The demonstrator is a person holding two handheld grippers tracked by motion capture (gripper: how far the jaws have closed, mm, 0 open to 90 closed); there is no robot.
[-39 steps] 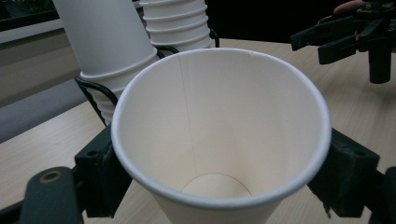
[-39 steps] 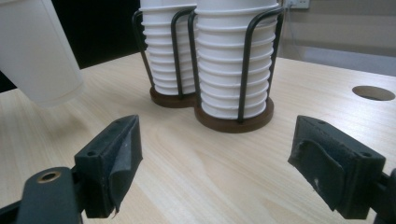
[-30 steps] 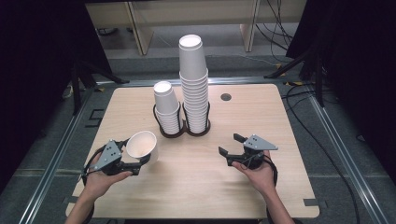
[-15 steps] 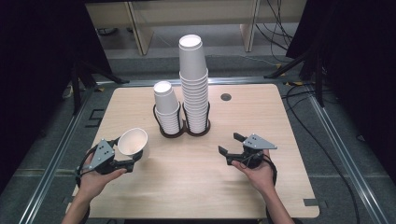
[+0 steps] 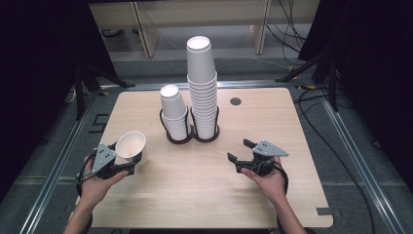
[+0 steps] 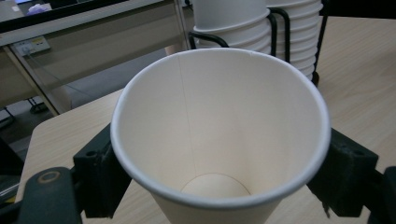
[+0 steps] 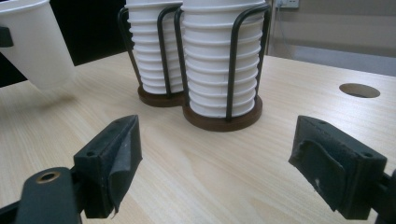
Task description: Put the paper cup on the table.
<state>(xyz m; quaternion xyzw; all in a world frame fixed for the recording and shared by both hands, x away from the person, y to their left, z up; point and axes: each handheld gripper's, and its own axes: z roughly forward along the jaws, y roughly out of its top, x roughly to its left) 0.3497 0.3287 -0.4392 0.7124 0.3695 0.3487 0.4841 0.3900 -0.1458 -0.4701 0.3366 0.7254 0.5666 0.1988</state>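
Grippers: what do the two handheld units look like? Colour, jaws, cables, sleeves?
Both are black. The left gripper and right gripper each carry a grey three-cornered plate on top, with small dark dots on it. The jaws are blocky black pads; in the right gripper view, dark padding on one pad is peeling at its edge. A black cable trails from each. Forearms are bare, no sleeves visible.

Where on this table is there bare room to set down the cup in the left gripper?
The paper cup sits clamped in the left gripper. Bare wood lies between it and the open right gripper, in front of the cup holder. The right back corner by the round hole is free too. It is crowded around the two cup stacks.
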